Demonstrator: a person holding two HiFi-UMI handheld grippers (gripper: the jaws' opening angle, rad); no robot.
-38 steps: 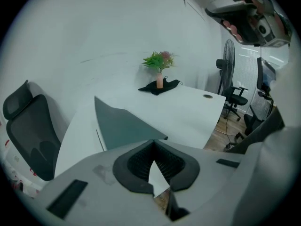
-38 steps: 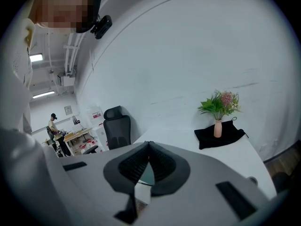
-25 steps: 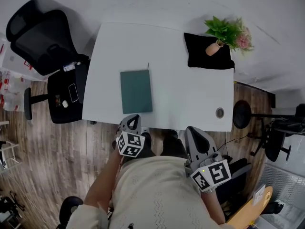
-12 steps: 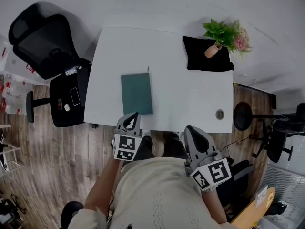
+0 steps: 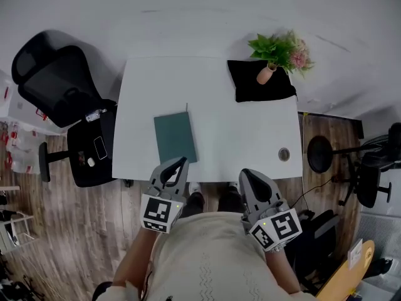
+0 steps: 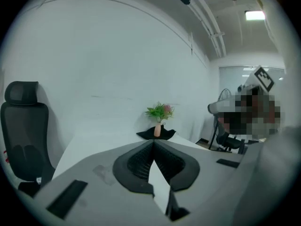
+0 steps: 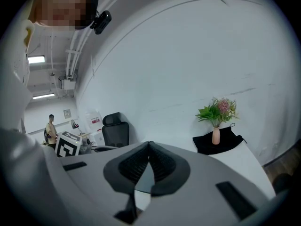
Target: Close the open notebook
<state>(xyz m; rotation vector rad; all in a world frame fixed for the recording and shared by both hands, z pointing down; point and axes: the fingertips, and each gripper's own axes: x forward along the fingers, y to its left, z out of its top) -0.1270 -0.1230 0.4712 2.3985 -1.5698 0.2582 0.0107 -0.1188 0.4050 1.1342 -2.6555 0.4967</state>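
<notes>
A dark green notebook [image 5: 175, 137] lies shut and flat on the white table [image 5: 238, 137], left of the middle, near the front edge. My left gripper [image 5: 177, 165] hovers just off the table's front edge, right below the notebook, its jaws shut with nothing between them. My right gripper [image 5: 245, 175] is held at the front edge too, further right, jaws also shut and empty. In the left gripper view the jaw tips [image 6: 153, 142] meet; in the right gripper view the tips [image 7: 149, 144] meet too. Neither gripper view shows the notebook.
A pink vase with a plant [image 5: 270, 58] stands on a black cloth [image 5: 260, 83] at the table's back right. A round cable port [image 5: 284, 153] sits near the front right corner. A black office chair [image 5: 53, 83] stands left of the table, another chair [image 5: 369, 168] at the right.
Both grippers stay shut near the person's body. The left gripper has turned and shifted slightly forward to the table edge; the head camera has pulled back, so the table sits lower in the view.
</notes>
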